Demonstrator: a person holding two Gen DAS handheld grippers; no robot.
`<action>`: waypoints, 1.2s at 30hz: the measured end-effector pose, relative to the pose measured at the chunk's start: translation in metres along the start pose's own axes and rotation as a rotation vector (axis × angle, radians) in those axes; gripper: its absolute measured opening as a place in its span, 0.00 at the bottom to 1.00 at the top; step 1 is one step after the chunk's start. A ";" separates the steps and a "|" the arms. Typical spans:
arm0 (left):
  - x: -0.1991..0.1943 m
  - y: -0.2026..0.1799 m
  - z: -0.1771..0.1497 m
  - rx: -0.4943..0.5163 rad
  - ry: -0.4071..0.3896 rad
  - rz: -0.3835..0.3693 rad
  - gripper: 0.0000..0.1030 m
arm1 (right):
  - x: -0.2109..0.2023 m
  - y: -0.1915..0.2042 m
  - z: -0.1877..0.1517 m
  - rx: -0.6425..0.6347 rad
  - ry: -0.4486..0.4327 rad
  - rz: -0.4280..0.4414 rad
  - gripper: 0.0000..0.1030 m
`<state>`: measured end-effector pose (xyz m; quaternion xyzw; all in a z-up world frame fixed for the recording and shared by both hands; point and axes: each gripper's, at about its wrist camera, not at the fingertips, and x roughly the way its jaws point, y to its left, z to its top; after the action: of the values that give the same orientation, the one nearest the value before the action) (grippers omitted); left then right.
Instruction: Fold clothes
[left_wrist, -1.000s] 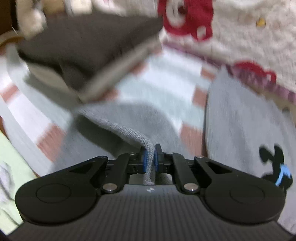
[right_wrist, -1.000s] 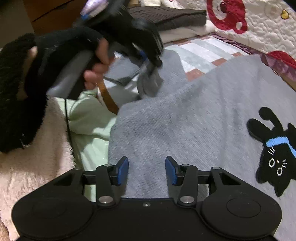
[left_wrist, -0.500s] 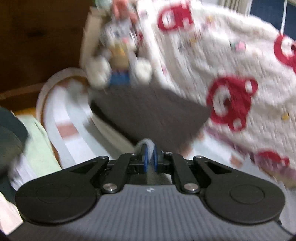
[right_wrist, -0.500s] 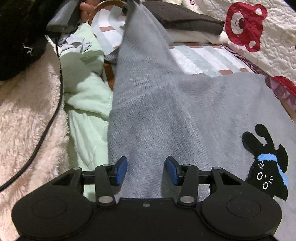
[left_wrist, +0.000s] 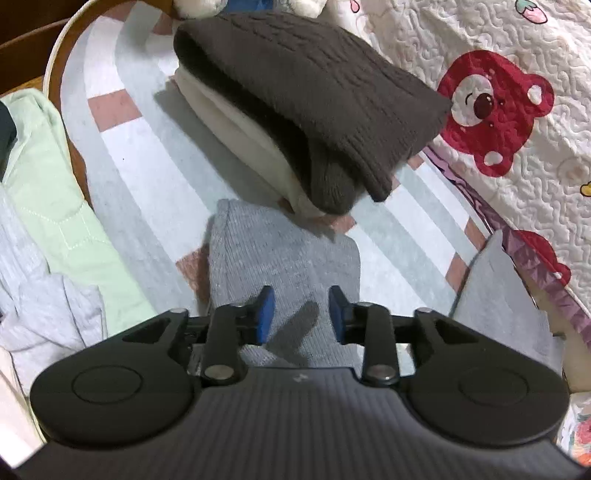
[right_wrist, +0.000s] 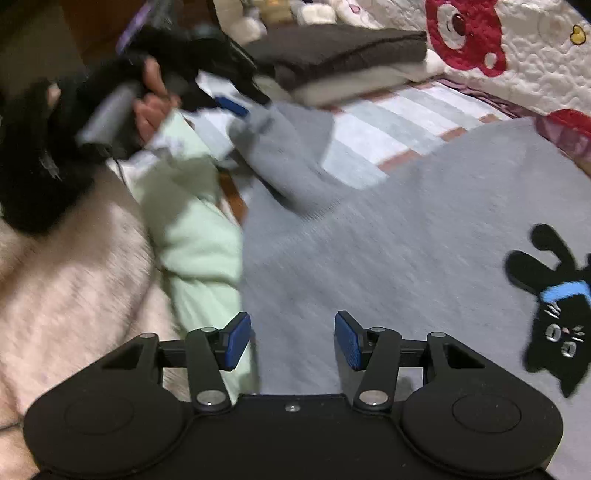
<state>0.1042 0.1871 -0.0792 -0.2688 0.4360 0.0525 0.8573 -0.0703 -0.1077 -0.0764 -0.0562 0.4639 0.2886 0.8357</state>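
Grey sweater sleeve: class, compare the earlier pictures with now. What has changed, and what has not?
The left gripper, shut on the grey sleeve and lifting it a second ago, has opened and let it go; the sleeve now lies stretched toward the folded dark sweater. Unchanged: the right gripper stays open over the grey sweater, holding nothing.

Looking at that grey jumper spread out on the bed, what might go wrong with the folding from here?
The grey sleeve lies loose and rumpled between the open fingers of the left tool, close to the folded dark sweater; moving it could nudge that stack out of shape. The grey jumper overlaps the pale green garment at its left edge, so the right tool, open above that edge, might pinch both fabrics together.
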 end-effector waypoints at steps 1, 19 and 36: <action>0.001 0.000 0.001 -0.004 0.001 -0.007 0.41 | 0.001 0.004 -0.001 -0.027 0.004 -0.003 0.55; -0.016 -0.043 -0.015 0.150 -0.060 -0.165 0.64 | -0.043 -0.107 0.018 0.306 -0.199 -0.190 0.04; -0.014 -0.091 -0.050 0.388 -0.058 -0.198 0.64 | -0.053 -0.185 -0.028 0.715 -0.136 -0.222 0.39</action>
<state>0.0888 0.0867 -0.0547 -0.1387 0.3849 -0.1089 0.9060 -0.0136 -0.2938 -0.0813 0.2083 0.4699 0.0196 0.8575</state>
